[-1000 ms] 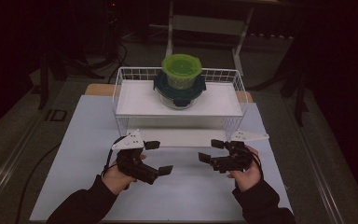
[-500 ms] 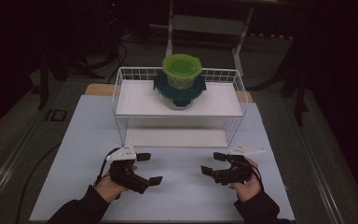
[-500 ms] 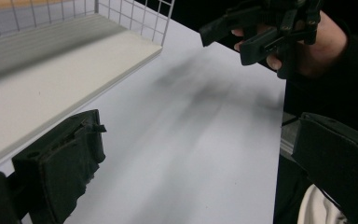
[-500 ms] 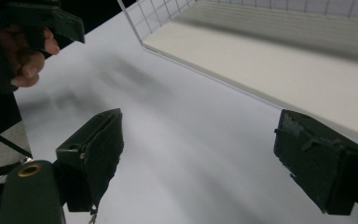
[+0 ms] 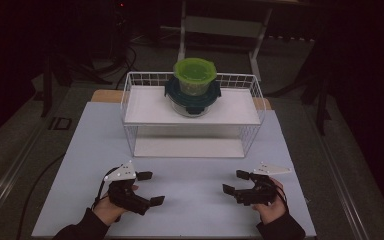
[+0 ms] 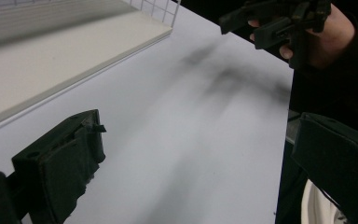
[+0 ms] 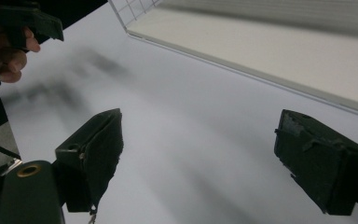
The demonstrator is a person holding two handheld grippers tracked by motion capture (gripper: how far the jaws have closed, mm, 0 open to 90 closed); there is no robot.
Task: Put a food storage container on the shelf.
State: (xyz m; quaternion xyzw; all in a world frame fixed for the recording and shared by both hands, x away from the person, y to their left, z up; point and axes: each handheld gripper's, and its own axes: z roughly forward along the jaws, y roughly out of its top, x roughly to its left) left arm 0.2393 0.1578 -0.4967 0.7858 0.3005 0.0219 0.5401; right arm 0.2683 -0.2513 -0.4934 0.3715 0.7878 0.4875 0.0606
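Your stack of round food containers, a lime-green plastic lidded tub (image 5: 195, 76) sitting on a dark teal-lidded clear bowl (image 5: 192, 97), stands on the upper shelf of the white wire rack (image 5: 252, 85), straight ahead of both tongs and above them, well apart from either. That is the relation your next move turns on: the stack lies forward and up, roughly midway between your two hands, so neither arm is clearly nearer. The stack is round, with no long axis to line up with; its height runs upright.

Your left tongs (image 5: 147, 188) hover over the white desk (image 5: 80, 150) near its front edge, jaws spread with nothing between them. Your right tongs (image 5: 236, 182) hang opposite, also spread and empty, the two pairs pointing inward toward each other.

The high view gives you the stack and both hands at once. The left tongs' view (image 6: 191, 163) looks across the bare desk to the rack's lower board (image 6: 51, 60) and your right hand (image 6: 321, 37) beyond. The right tongs' view (image 7: 198, 154) likewise shows the rack's lower board (image 7: 284, 51) and part of your left hand (image 7: 4, 51).
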